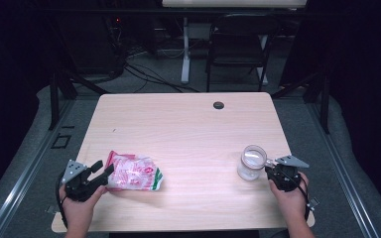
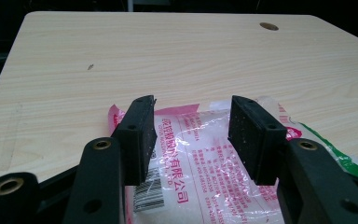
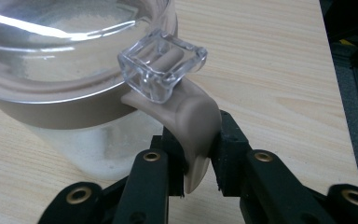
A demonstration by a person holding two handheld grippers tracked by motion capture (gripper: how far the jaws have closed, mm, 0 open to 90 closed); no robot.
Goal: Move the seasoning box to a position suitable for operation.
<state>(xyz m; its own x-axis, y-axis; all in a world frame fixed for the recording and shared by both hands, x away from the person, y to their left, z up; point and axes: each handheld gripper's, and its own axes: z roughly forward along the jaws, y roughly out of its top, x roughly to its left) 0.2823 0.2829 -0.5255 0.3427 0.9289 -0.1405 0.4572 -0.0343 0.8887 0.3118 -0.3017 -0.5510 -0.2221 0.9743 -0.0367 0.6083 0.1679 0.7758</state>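
On the pale wooden desk, the round dark cable hole near the far edge serves as the landmark. Well to the near left of that hole, by the desk's near left corner, the left gripper sits in the person's left hand. Its jaws stand moderately wide apart and hold nothing. In the left gripper view they hover over the near end of a pink, white and green plastic bag printed with red characters and a barcode, and the pads do not press on it. The bag lies flat, to the near left of the hole and just right of the left gripper.

To the near right of the hole, close to the desk's right edge, stands a clear jar with a see-through lid and a tan band below it, partly filled with white grains. Just right of the jar, the right gripper, held in the right hand, has its jaws narrow. In the right gripper view the jaws are closed around the jar's tan handle, which curves down from a clear lid latch.
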